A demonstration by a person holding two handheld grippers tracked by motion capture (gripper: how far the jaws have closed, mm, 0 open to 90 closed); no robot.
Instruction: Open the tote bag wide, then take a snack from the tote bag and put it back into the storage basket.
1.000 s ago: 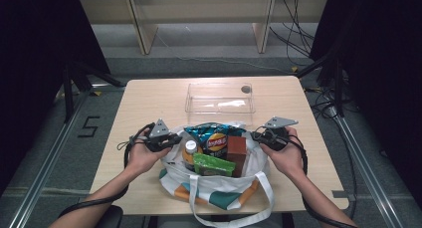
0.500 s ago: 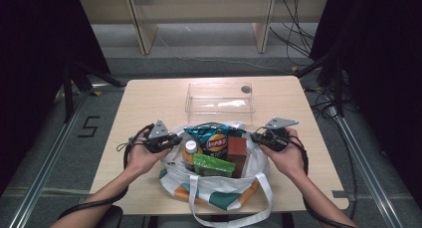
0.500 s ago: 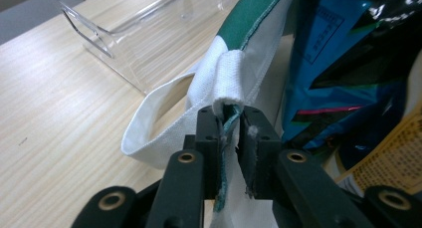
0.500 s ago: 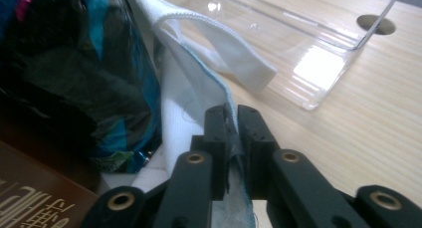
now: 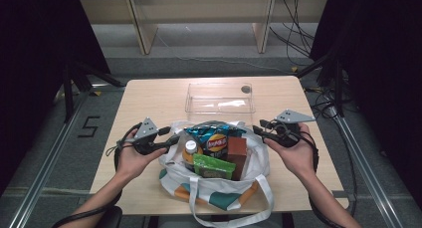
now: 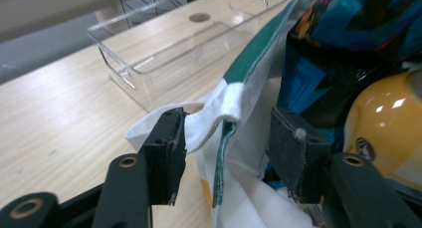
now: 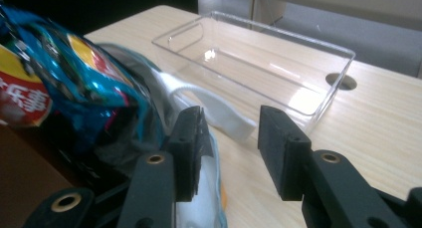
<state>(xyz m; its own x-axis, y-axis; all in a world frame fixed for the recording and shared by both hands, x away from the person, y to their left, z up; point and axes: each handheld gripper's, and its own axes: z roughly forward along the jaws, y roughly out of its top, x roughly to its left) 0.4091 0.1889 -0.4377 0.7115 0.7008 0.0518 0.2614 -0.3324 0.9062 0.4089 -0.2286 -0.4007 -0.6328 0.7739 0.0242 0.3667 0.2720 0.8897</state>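
Note:
A white tote bag with teal and orange patches stands open at the table's near middle. It holds a blue chips bag, a yellow bottle, a green packet and a brown box. My left gripper is at the bag's left rim. Its jaws have just been opening, and the rim hangs loose between the pads of the left gripper. My right gripper is at the bag's right rim and has also just been opening. A white strap lies beyond the right gripper, whose pads hold nothing.
A clear plastic tray sits behind the bag, with a round hole in the tabletop beside it. Bare wooden table lies to the left and right of the tray. Cables trail on the floor at the right.
Both grippers have opened their jaws and let go of the bag's rim. Both hands have risen slightly at the bag's sides.

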